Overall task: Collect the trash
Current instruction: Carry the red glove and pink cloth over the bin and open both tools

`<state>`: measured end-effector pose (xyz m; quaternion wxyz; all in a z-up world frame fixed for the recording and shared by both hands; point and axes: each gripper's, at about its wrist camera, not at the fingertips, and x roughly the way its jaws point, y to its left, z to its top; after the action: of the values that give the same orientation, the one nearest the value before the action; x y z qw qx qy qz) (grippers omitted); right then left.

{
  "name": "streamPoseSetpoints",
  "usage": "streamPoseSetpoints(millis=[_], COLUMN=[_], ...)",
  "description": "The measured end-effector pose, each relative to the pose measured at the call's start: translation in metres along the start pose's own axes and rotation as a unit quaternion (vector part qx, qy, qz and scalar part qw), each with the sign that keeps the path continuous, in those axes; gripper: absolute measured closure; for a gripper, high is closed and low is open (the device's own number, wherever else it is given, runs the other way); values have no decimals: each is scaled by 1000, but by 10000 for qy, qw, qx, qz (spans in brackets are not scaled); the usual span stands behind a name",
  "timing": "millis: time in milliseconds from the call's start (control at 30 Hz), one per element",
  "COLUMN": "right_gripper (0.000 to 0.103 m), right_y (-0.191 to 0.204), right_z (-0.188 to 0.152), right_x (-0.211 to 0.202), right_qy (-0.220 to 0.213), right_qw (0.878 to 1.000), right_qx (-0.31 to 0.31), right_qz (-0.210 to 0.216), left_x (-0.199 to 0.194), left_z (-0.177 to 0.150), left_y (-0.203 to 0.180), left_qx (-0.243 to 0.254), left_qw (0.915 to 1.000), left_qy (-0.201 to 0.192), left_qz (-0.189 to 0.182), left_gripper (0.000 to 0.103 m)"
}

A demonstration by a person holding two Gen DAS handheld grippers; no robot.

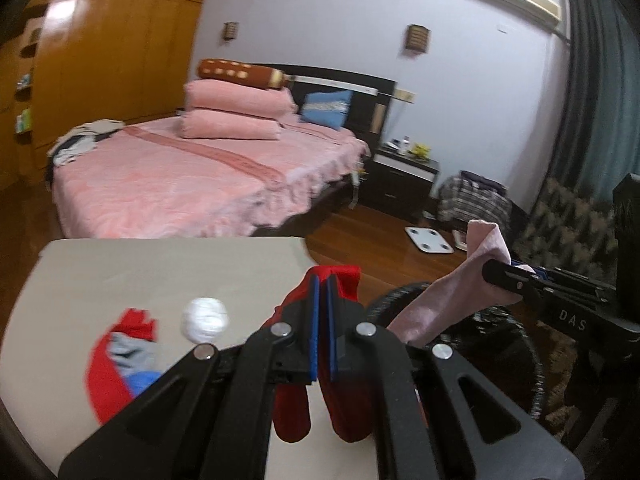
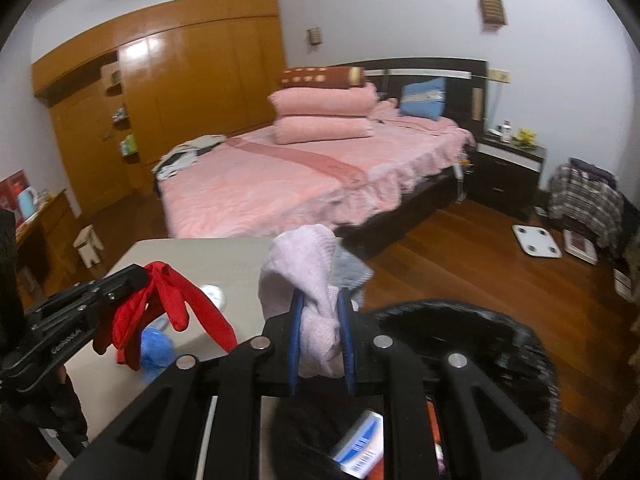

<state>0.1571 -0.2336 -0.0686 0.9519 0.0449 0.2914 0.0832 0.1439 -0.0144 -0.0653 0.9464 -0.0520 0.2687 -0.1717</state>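
My left gripper [image 1: 323,280] is shut on a red cloth [image 1: 344,412] that hangs below its fingers over the beige table [image 1: 160,272]; it also shows in the right wrist view [image 2: 138,276] with the red cloth [image 2: 176,304] dangling. My right gripper [image 2: 320,300] is shut on a pale pink sock [image 2: 316,280], held above a black trash bag [image 2: 480,344] beside the table. The sock also shows in the left wrist view [image 1: 448,284]. A crumpled white paper ball [image 1: 205,319] and a red, grey and blue wrapper [image 1: 120,360] lie on the table.
A bed with a pink cover [image 2: 304,176] stands behind the table. A dark nightstand [image 2: 508,168], a white scale [image 2: 536,240] on the wood floor and a plaid bag [image 2: 584,196] are to the right. A box [image 2: 360,444] lies inside the trash bag.
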Motion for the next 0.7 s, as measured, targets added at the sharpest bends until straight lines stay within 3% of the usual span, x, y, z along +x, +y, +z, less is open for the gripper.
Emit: streamPoseSetpoints(millis=[367, 700], right_gripper=[86, 86], right_y=[-79, -121], right_z=[-27, -56], right_x=[-21, -19], right_qy=[136, 387], right_qw=[9957, 9906], right_qx=[441, 710], right_qz=[-799, -1104], left_x=[48, 87], left_z=[-16, -41], left_y=[-79, -123], left_qx=[462, 710], left_qw=[9960, 9888], left_qy=[265, 704], left_qz=[-723, -1105], left_gripper=[100, 100])
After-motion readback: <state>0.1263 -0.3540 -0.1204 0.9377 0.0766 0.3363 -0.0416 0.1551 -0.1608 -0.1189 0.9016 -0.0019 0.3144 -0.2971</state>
